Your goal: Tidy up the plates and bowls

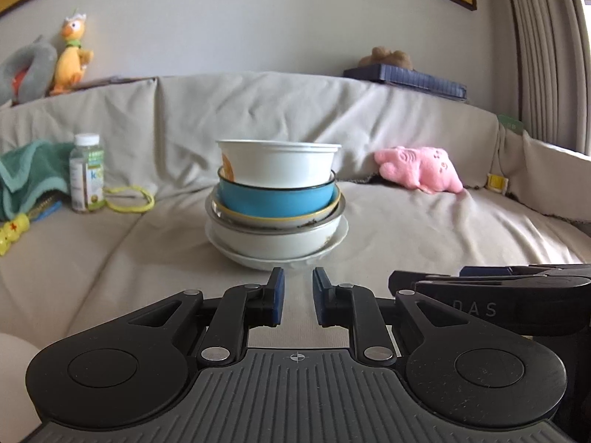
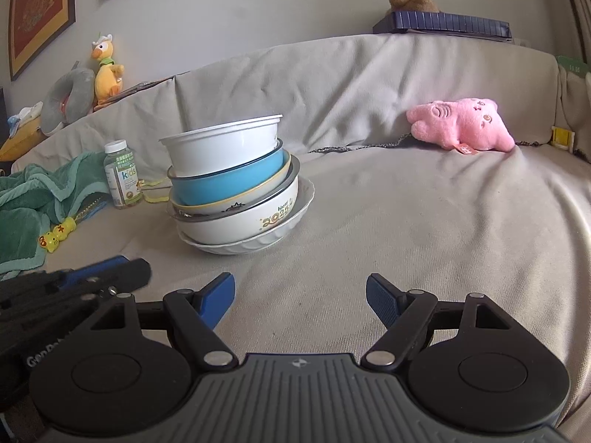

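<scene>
A stack of dishes stands on the beige-covered sofa seat [image 1: 406, 229]. From the top it holds a white plastic tub [image 1: 277, 162], a blue bowl [image 1: 275, 195], a yellow-rimmed bowl [image 1: 258, 217], a grey-rimmed white bowl [image 1: 273, 240] and a white plate [image 1: 258, 260]. My left gripper [image 1: 298, 277] sits just in front of the plate, apart from it, its blue pads a narrow gap apart with nothing between them. In the right wrist view the stack [image 2: 236, 192] stands ahead to the left. My right gripper [image 2: 300, 280] is wide open over bare cloth, empty.
A pink plush toy [image 2: 461, 125] lies to the right against the sofa back. Left of the stack are a vitamin bottle [image 2: 122, 173], a yellow loop [image 1: 129, 197], a green towel [image 2: 33, 199] and a small yellow toy [image 2: 55, 236]. The sofa back rises behind.
</scene>
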Motion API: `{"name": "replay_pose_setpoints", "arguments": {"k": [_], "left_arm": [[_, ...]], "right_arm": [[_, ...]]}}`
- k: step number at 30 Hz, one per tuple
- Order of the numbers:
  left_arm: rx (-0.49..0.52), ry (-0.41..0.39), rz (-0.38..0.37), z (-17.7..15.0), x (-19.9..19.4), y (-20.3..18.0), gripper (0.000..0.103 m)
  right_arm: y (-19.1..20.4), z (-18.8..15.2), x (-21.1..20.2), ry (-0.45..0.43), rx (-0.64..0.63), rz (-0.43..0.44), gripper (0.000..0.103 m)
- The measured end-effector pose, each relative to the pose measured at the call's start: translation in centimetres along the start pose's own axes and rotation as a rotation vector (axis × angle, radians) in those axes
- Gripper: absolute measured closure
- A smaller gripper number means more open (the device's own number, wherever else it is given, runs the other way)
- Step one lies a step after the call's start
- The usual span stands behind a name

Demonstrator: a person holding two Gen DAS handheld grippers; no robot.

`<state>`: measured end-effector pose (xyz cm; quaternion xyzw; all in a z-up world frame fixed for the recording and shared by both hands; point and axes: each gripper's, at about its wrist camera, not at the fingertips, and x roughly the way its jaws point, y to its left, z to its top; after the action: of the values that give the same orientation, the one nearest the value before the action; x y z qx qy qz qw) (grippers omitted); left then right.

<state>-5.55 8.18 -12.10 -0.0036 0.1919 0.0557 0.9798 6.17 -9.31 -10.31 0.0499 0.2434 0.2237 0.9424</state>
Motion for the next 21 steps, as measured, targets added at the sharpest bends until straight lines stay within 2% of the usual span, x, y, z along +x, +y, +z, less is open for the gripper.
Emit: {"name": "replay_pose_setpoints", "arguments": {"k": [11,21], "left_arm": [[-0.033,0.031,0.021,0.2,-0.1,0.7,0.083],[-0.049,0.037,0.014,0.2,-0.1,1.0,0.083]], "right_arm": [[1.3,0.1,-0.8,-0.013,-0.063,0.001,0.024],[1.3,0.1,-0.8,-0.008,-0.06,0.0,0.024]]}}
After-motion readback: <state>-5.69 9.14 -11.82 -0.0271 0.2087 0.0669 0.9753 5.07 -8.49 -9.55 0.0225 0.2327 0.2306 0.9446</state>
